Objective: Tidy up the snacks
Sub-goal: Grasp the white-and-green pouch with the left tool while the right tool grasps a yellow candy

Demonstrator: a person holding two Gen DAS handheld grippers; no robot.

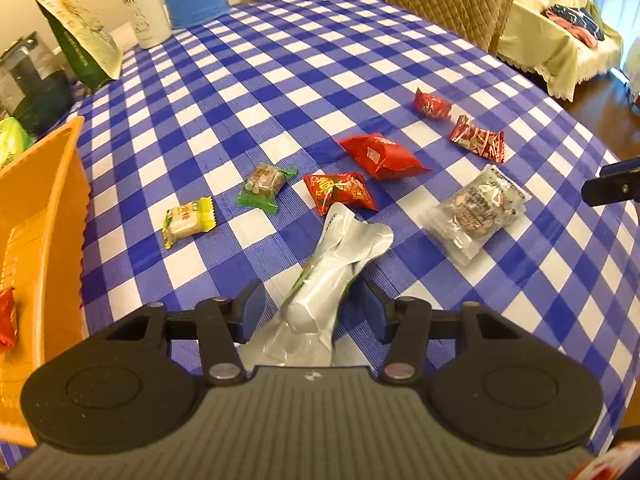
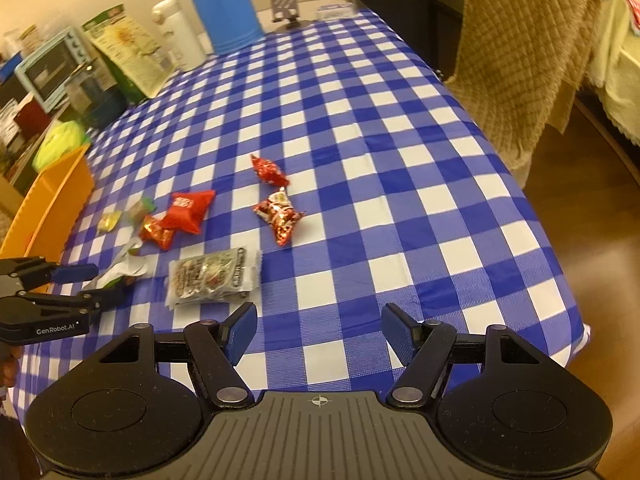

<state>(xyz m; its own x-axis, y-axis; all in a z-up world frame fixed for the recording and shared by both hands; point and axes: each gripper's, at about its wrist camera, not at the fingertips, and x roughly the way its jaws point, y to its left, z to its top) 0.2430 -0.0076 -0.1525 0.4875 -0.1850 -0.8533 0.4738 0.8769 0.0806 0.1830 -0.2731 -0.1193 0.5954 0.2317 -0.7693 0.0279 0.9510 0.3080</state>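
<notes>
With the silver packet straddled but not yet pinched by the left gripper, its jaws half-open, the slick foil may be squeezed out sideways, while the right gripper is held wide and empty.

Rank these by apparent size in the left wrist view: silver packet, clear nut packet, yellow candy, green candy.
1. Silver packet, though it lies nearest the camera.
2. Clear nut packet.
3. Green candy and yellow candy look alike; no ranking between them.
</notes>
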